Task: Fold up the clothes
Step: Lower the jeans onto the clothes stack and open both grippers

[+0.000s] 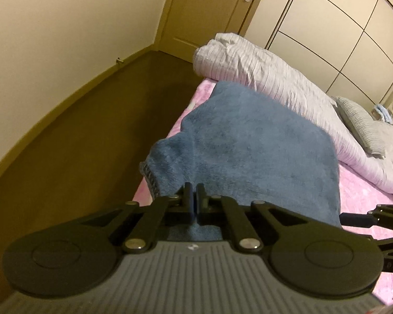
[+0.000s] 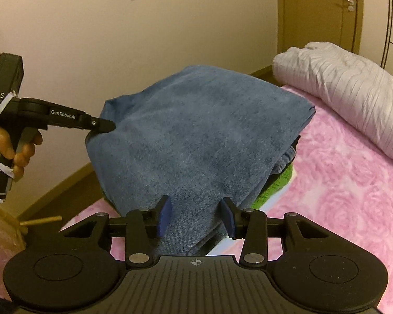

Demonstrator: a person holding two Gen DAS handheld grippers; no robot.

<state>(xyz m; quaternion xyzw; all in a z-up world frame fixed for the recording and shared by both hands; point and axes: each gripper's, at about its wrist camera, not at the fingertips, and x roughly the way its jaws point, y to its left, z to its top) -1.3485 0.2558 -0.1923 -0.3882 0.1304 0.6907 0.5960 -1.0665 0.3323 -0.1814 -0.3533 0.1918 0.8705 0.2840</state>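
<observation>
The blue fuzzy cloth [image 2: 196,136] is lifted up over the pink bed [image 2: 340,188], with part of it draped on a small pile of other clothes, where a bit of green cloth [image 2: 275,185] peeks out. The left hand-held gripper [image 1: 194,204] has its two fingers pressed together on one edge of the blue fuzzy cloth. The right hand-held gripper [image 2: 195,217] has its fingers apart, with the cloth's near edge running between them, not pinched.

I think a fold is being made, but I cannot tell how many folds this cloth already has. To do it well, the right one should close on the edge only when the edge sits deep between its blue pads. Both sides should stay level so the cloth hangs flat and does not twist. The fuzzy cloth looks thick and soft, so it may slip out of a light pinch. Keep it from dragging the pile below.

A white rolled blanket [image 2: 348,86] lies farther back on the bed. A person's hand [image 2: 18,149] holds the left tool. On that tool I can read "GenRobot.AI" and "DAS". No other words are clear.
</observation>
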